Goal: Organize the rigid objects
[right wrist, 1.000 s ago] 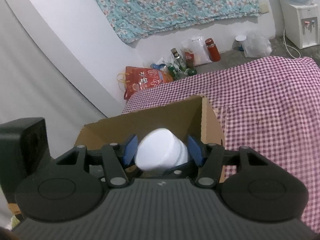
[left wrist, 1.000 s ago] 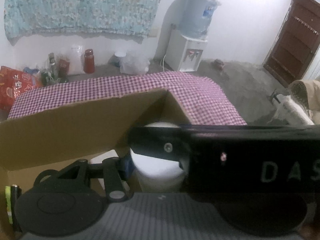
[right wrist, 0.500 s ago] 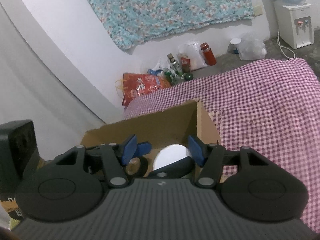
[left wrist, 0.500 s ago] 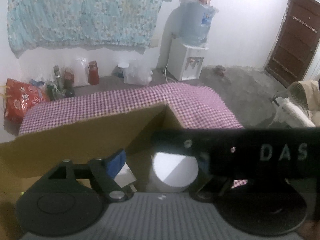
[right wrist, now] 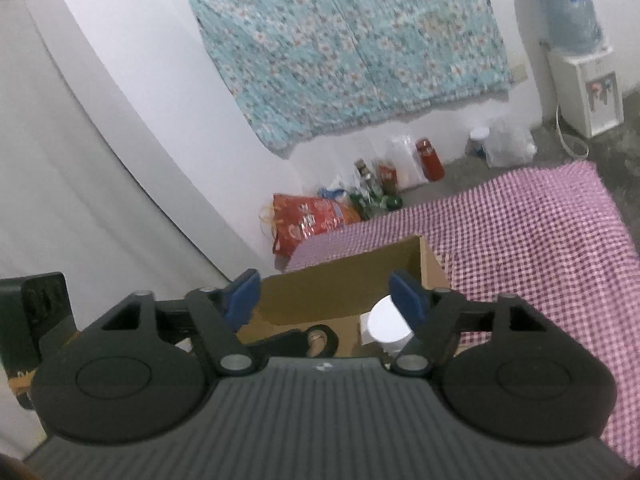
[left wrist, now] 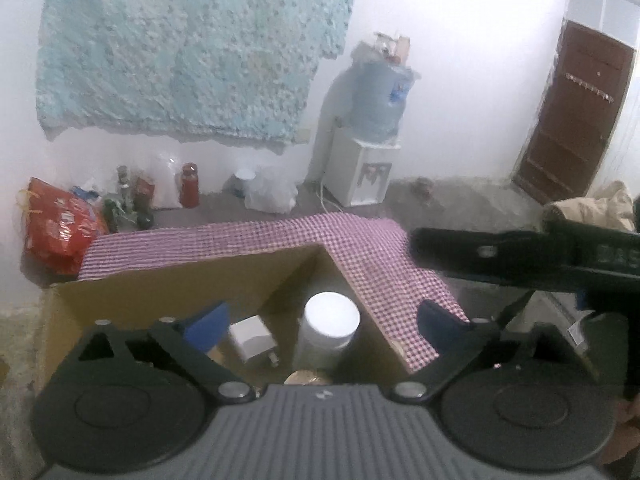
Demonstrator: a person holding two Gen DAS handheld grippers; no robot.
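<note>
A white jar (left wrist: 330,320) stands upright in the far right corner of an open cardboard box (left wrist: 160,292). Beside it lies a white charger plug (left wrist: 252,338). My left gripper (left wrist: 323,322) hovers above the box, its jaws opening wide, with nothing pressed between the blue pads (left wrist: 206,322). My right gripper (right wrist: 325,296) also hangs over the box (right wrist: 340,284), jaws opening and empty. The jar (right wrist: 386,322) shows below its right pad (right wrist: 408,298). In the left wrist view the right gripper (left wrist: 520,260) crosses as a black bar on the right.
The box sits on a table with a purple checked cloth (right wrist: 540,240). A black ring-shaped thing (right wrist: 316,340) and a gold item (left wrist: 308,378) lie in the box. On the floor beyond are a red bag (left wrist: 56,228), bottles (left wrist: 128,204) and a water dispenser (left wrist: 368,152).
The white jar was between the right gripper's pads and now stands free in the box. Both grippers have opened wider, risen and drawn back from the box.
</note>
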